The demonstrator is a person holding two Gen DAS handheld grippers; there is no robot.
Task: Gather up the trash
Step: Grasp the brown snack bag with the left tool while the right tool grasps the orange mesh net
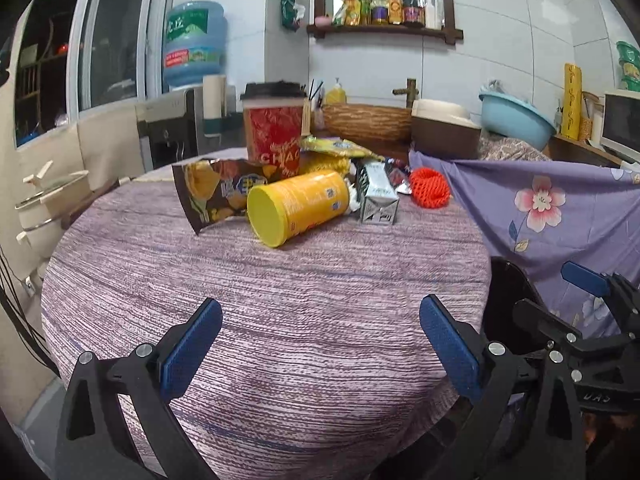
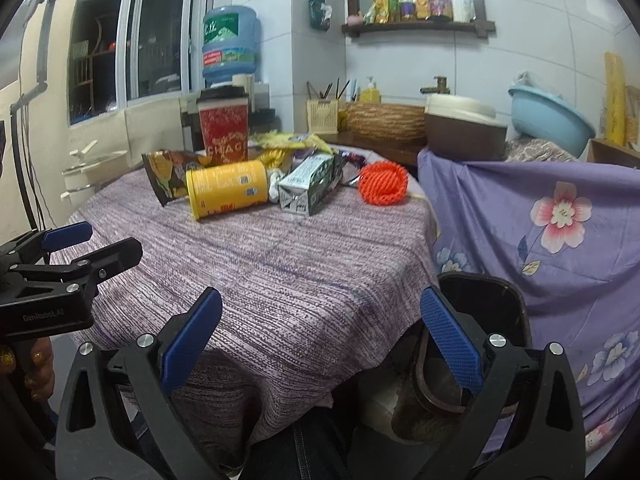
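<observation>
Hovering both grippers empty, jaws spread: left gripper (image 1: 320,334), right gripper (image 2: 320,330). Yellow can (image 1: 296,208) is lying tipped at frame center on the table (image 1: 280,300), dead ahead, long axis running back-right, base facing you; left looking nearer.

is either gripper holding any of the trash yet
No. The left gripper and right gripper are both open and empty, short of the trash pile.
</observation>
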